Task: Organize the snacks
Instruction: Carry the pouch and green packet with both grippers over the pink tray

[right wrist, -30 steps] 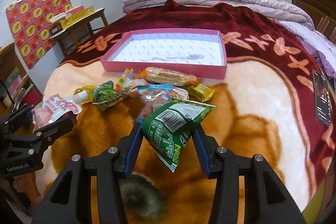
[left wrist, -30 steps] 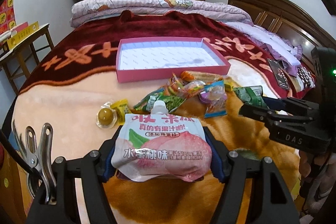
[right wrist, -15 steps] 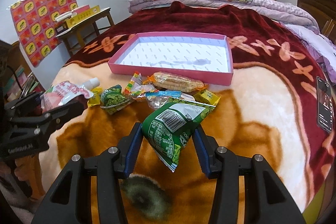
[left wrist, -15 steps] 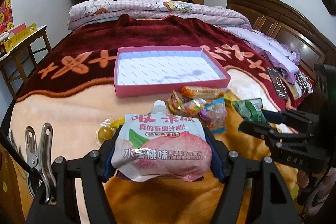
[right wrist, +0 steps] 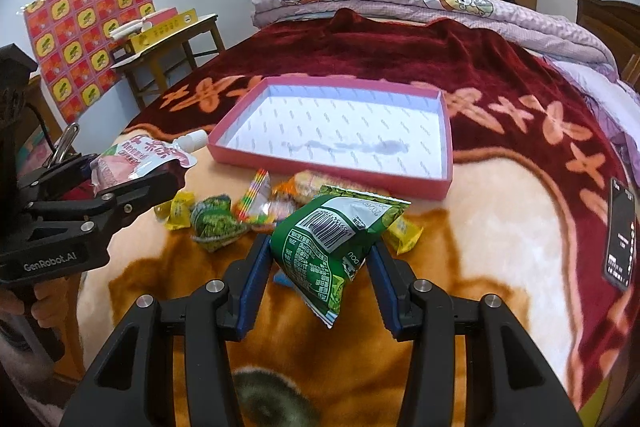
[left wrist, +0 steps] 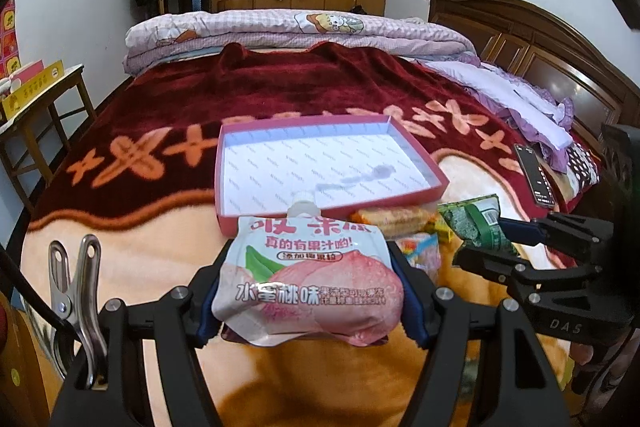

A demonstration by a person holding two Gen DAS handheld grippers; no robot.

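My left gripper (left wrist: pixel 308 291) is shut on a pink peach jelly pouch (left wrist: pixel 308 283) with a white cap, held above the blanket just short of the pink tray (left wrist: pixel 332 219). My right gripper (right wrist: pixel 318 263) is shut on a green snack bag (right wrist: pixel 328 239), also lifted, in front of the tray (right wrist: pixel 332 169). The tray has a white patterned lining and holds nothing. Several loose snacks (right wrist: pixel 224 217) lie on the blanket before its near wall. The left gripper (right wrist: pixel 132 183) with its pouch shows at the left of the right wrist view; the right gripper (left wrist: pixel 500 239) shows at the right of the left wrist view.
A dark phone (right wrist: pixel 620 231) lies on the blanket at the right. A wooden side table (right wrist: pixel 168 47) with yellow boxes stands left of the bed. Folded quilts (left wrist: pixel 296 31) lie at the far end, and a wooden headboard (left wrist: pixel 532 43) runs along the right.
Both grippers have risen and moved toward the pink tray, each carrying its snack. The tray looms larger and the loose snacks have slid lower in both views.
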